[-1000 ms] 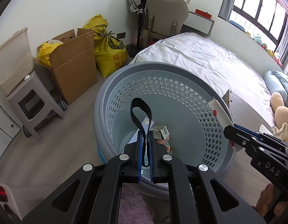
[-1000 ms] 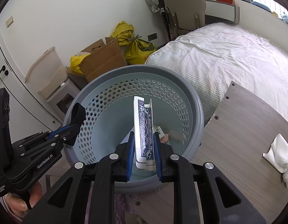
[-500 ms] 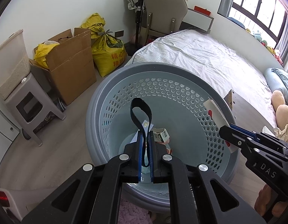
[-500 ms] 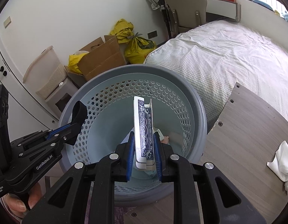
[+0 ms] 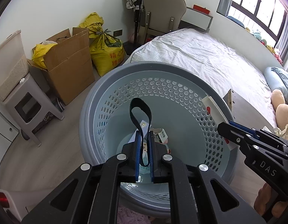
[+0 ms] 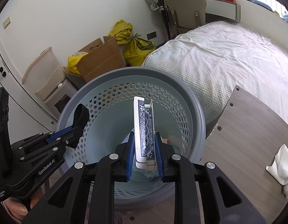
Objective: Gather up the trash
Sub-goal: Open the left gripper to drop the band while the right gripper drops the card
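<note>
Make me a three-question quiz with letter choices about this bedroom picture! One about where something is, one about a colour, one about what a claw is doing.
1. Where do both claws hover?
A. over the bed
B. over the basket
C. over the chair

2. What colour is the big sack by the wall?
A. yellow
B. red
C. green

3. What is in the left claw?
A. nothing
B. a white cloth
C. a black strap loop

Answers:
1 B: the left claw and right claw sit above the round grey basket.
2 A: the sack beside the cardboard box is yellow.
3 C: the strap loop stands up between its blue pads.
</note>
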### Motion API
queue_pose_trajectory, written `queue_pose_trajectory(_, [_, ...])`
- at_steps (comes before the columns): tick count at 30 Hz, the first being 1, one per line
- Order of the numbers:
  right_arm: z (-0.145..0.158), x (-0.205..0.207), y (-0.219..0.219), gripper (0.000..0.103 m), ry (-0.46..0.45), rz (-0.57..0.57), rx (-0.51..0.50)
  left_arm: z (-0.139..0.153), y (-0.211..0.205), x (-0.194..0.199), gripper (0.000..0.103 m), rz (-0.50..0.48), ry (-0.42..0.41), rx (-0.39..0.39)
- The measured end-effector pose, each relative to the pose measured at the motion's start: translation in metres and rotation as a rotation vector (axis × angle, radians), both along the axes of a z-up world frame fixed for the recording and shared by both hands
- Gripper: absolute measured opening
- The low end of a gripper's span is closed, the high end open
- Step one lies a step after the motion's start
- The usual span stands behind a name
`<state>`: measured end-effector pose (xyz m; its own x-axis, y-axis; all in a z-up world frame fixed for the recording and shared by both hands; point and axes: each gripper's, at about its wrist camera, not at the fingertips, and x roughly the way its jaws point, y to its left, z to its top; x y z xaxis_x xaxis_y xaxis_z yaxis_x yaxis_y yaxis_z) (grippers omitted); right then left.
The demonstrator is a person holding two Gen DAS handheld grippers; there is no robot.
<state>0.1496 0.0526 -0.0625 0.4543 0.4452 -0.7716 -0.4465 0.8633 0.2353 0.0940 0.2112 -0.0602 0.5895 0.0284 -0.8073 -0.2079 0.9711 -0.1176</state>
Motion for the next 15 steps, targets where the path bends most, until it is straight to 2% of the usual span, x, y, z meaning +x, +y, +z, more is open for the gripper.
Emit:
queue_pose_trajectory(2, [0.002, 0.0, -0.001, 0.026, -0.006, -0.006, 0.006, 0.003, 0.0, -0.001, 0.021, 0.004, -0.007, 0.007])
queue_pose_trajectory(3, [0.002, 0.001, -0.002, 0.027, -0.008, -0.008, 0.008, 0.005, 0.001, -0.001, 0.024, 0.008, -0.011, 0.01])
queue_pose_trajectory(5, [0.003, 0.0, -0.003, 0.041, -0.015, -0.014, 0.014, 0.008, 0.003, -0.003, 0.04, 0.019, -0.017, 0.013])
queue_pose_trajectory(7, [0.005, -0.001, -0.005, 0.045, -0.025, -0.018, 0.016, 0.011, 0.006, -0.006, 0.049, 0.034, -0.03, 0.014])
queue_pose_trajectory(15, [0.006, -0.003, -0.006, 0.047, -0.03, -0.025, 0.008, 0.014, 0.009, -0.013, 0.052, 0.052, -0.036, 0.009])
